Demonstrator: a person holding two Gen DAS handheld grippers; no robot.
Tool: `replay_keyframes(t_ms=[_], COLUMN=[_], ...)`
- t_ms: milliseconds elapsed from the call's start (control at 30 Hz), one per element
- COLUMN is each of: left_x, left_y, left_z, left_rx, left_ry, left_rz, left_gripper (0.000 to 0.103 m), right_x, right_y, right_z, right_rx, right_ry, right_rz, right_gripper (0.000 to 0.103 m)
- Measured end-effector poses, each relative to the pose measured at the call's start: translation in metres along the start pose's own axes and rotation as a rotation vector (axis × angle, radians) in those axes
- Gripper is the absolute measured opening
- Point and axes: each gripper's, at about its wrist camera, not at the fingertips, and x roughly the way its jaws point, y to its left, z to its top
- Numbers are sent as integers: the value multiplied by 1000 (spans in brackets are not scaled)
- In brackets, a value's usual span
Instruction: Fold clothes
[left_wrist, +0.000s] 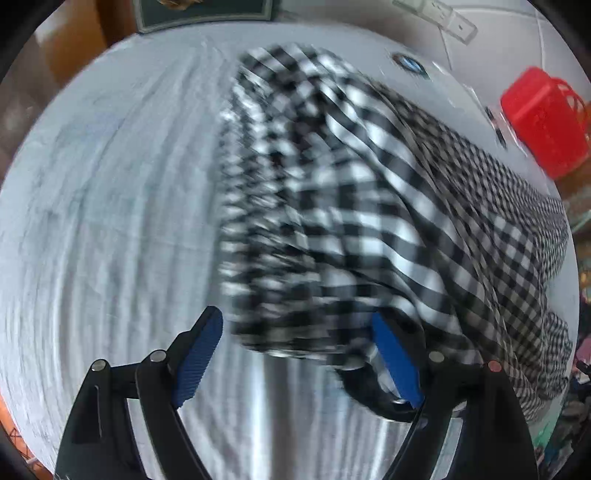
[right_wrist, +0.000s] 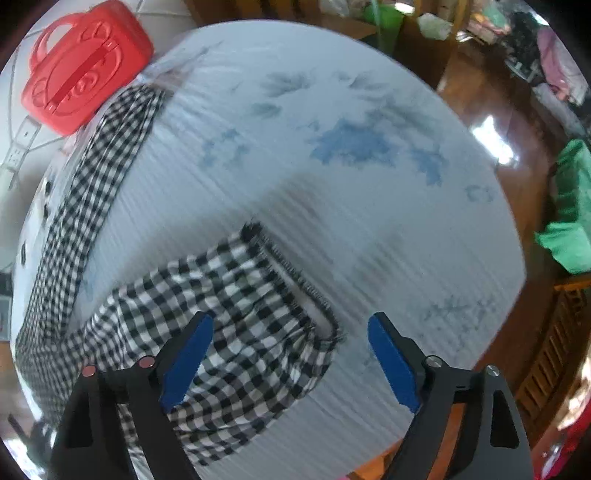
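Note:
A black-and-white checked cloth (left_wrist: 369, 206) lies bunched on a pale blue corrugated table cover (left_wrist: 110, 184). In the left wrist view it is blurred and its near edge lies between the fingers of my open left gripper (left_wrist: 299, 354), touching the right pad. In the right wrist view the cloth (right_wrist: 236, 314) lies with its frayed end (right_wrist: 295, 284) just ahead of my open right gripper (right_wrist: 291, 354). The left finger is over the cloth and the right finger is over bare cover. A long strip of the cloth (right_wrist: 96, 184) runs to the far left.
A red plastic box (right_wrist: 81, 62) stands at the table's far corner; it also shows in the left wrist view (left_wrist: 543, 118). A power strip (left_wrist: 439, 18) lies on the floor beyond. Green bags (right_wrist: 572, 214) and wooden floor lie past the table's right edge.

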Motion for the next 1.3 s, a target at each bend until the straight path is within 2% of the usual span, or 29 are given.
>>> replay_keyframes(t_ms=[33,67,133,167,200,233,267,300,367,500,533,600,633,700,800,833,900,933,1033,1100,1133,1200,1300], left_x=[2,1,-2,-7,-15,-28,-41,-56,-101,-186,-204,-213,-210,-190,-133,-108,-84,-77,-87,-104,-116,-128,-132], left_y=[-6,-11,-14,-12,-10,-6,-3,-1,2,10,12,8,6,5,13,19,26,29,32,32,30,30,37], left_z=[-1,-1,-2,-1,0,3,5,8,13,19,14,4,-3,-18,-38,-46,-61,-65,-64,-56,-47,-34,-6], left_rx=[12,31,32,25,22,20,22,33,71,103,119,164,185,205,192,173,140,124,97,79,67,42,-20], left_ry=[3,-7,-12,-20,-35,-62,-87,-122,-215,-330,-339,-338,-317,-247,-90,-21,60,87,56,-4,-47,-89,-133], left_rz=[-1,24,53,65,72,79,90,116,177,182,185,209,221,230,237,225,200,193,158,137,132,118,91], left_gripper=[74,50,40,34,32,31,30,30,30,30,30,30,30,31,34,35,41,43,54,71,72,72,72], right_x=[5,11,26,31,36,36,31,22,-9,-88,-104,-127,-131,-117,-70,-49,-19,-11,-1,-4,-7,-14,-22], right_y=[2,6,17,24,31,38,44,48,50,50,48,41,36,25,12,8,-4,-8,-21,-25,-25,-23,-28], right_z=[-2,-4,-9,-12,-16,-19,-19,-16,-5,18,22,28,30,32,23,19,10,5,-1,-1,1,6,11], right_rx=[-17,-40,-90,-121,-162,-203,-236,-245,-244,-231,-225,-211,-204,-203,-214,-206,-187,-180,-156,-145,-142,-130,-87], right_ry=[5,8,28,40,43,33,8,-15,-99,-294,-330,-373,-370,-311,-161,-106,-25,-2,25,17,4,-20,-43], right_rz=[4,2,-39,-71,-114,-160,-187,-174,-143,-95,-101,-116,-122,-144,-197,-210,-257,-280,-284,-270,-262,-229,-185], right_gripper=[91,94,97,91,60,48,16,7,7,7,7,7,7,7,7,10,21,23,35,50,54,70,82])
